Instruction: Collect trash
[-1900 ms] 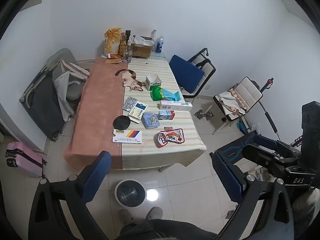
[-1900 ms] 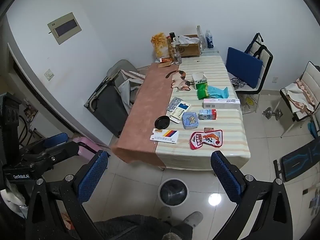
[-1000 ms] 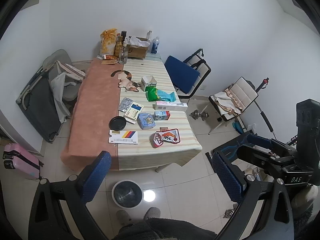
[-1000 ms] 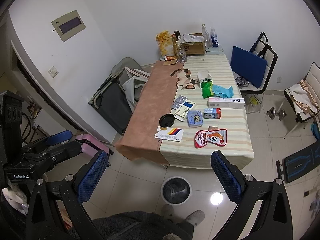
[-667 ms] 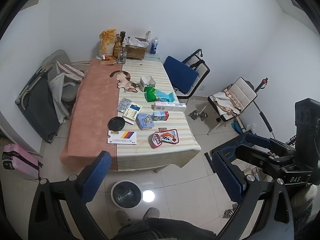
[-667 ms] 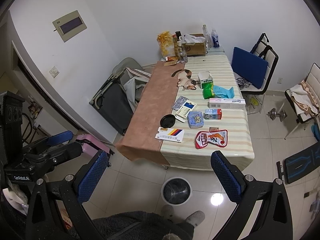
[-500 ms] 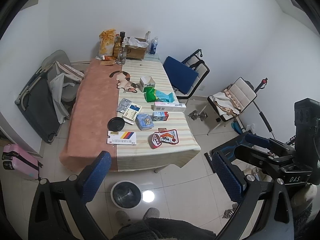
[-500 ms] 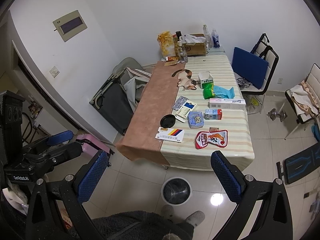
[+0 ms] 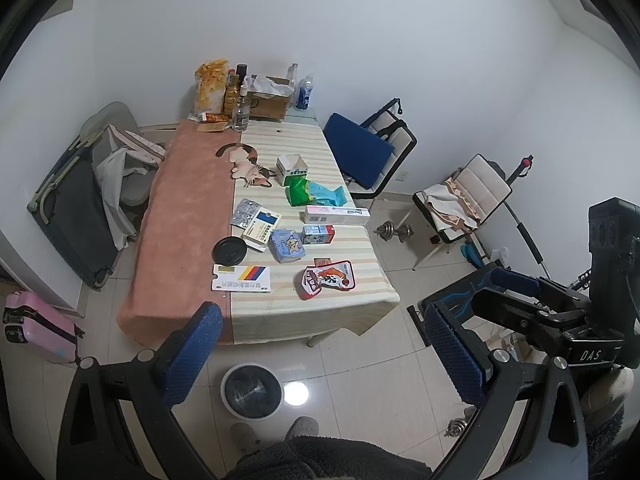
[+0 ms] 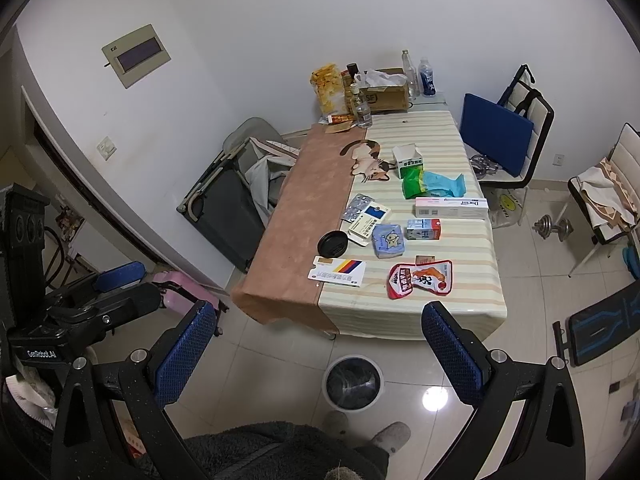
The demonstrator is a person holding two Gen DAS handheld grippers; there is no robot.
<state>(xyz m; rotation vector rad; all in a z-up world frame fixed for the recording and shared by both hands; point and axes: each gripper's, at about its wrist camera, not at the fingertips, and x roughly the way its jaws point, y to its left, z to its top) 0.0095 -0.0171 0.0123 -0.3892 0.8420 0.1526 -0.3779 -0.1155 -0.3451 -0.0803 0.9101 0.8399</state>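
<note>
A white waste bin (image 9: 251,390) (image 10: 352,378) stands on the floor at the near end of the table (image 9: 360,300) (image 10: 472,304). Litter lies on the table: a red snack packet (image 9: 329,280) (image 10: 420,278), a striped white box (image 9: 241,278) (image 10: 337,271), a black lid (image 9: 229,249), a blue tissue pack (image 9: 286,244), a small carton (image 9: 318,235), a long white box (image 9: 336,214) and green and blue bags (image 9: 314,193). My left gripper (image 9: 320,318) and right gripper (image 10: 320,314) hang open and empty above the floor, short of the table.
A folded cot (image 9: 76,208) and a pink suitcase (image 9: 36,330) stand left of the table. Chairs (image 9: 372,152) and a dumbbell (image 9: 394,232) are on its right. Bottles and a cardboard box (image 9: 268,100) crowd the far end. The person's slippered feet (image 9: 302,428) are beside the bin.
Both grippers have drifted back and up a little, so the table looks slightly smaller and farther. Nothing on the table has moved. Both grippers stay open.
</note>
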